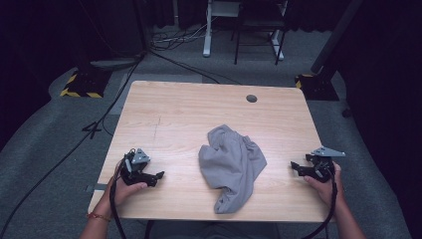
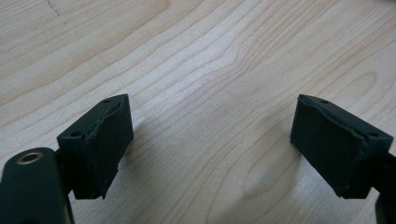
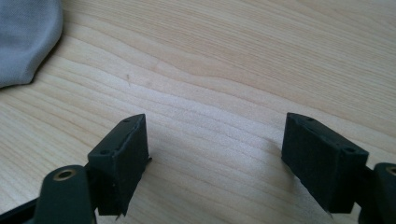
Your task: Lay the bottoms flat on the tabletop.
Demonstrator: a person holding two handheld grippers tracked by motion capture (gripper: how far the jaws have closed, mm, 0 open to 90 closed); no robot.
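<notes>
Lying crumpled a little toward five o'clock of the table's [image 1: 164,104] centre, the grey garment [image 1: 231,167] looked untouched: bunched into a loose heap with one end trailing toward the near edge, and no fold or flat panel to be seen, so the work on it seemed not to have begun and all of the handling was left. What kind of garment it was could not be told for certain from the high view (possibly shorts, given what looked like a gathered band at its twelve o'clock end). The left gripper [image 1: 158,175] rested in the person's hand at about nine o'clock of the cloth, well apart from it, and the right gripper [image 1: 294,168] sat at about three o'clock, also clear of it. In the left gripper view the jaws stood wide with bare wood between the pads [image 2: 100,149], gripping nothing. In the right gripper view the pads [image 3: 122,161] were likewise spread and empty, hovering close over the tabletop, with an edge of the grey cloth off at ten o'clock, not touching either jaw.
</notes>
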